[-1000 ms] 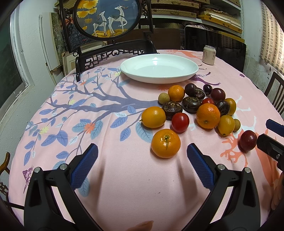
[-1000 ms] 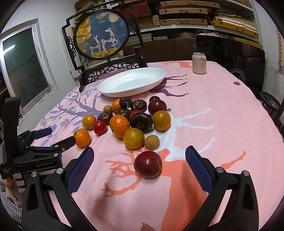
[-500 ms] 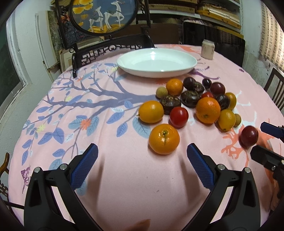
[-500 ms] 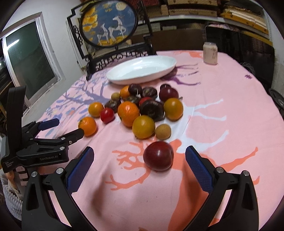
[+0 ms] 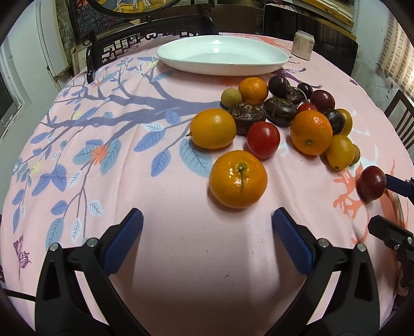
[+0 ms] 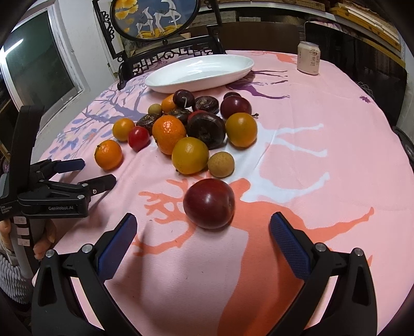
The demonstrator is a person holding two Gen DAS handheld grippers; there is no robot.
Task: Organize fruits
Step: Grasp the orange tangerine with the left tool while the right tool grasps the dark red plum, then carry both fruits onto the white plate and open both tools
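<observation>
A pile of fruit lies on the pink tablecloth [image 5: 160, 206]: oranges, dark plums, brown water chestnuts, a red tomato [image 5: 263, 139]. A lone mandarin [image 5: 238, 178] sits just beyond my left gripper [image 5: 207, 224], which is open with nothing between its fingers. A dark red plum [image 6: 209, 203] sits apart from the pile, right in front of my right gripper [image 6: 203, 232], also open. The same plum [image 5: 371, 184] shows at the right edge of the left wrist view, with the right gripper's blue pad beside it. An empty white oval dish [image 5: 222, 54] stands behind the pile.
A drink can [image 6: 308, 61] stands at the far right of the table. A dark carved chair [image 6: 168, 55] and a round painted screen [image 6: 155, 15] are behind the dish. A hand [image 6: 38, 240] holds the left gripper's handle at the table's left edge.
Both grippers have moved forward and lower toward the fruit. The mandarin and the red plum now appear larger and closer to the open fingers. No fruit has moved.
</observation>
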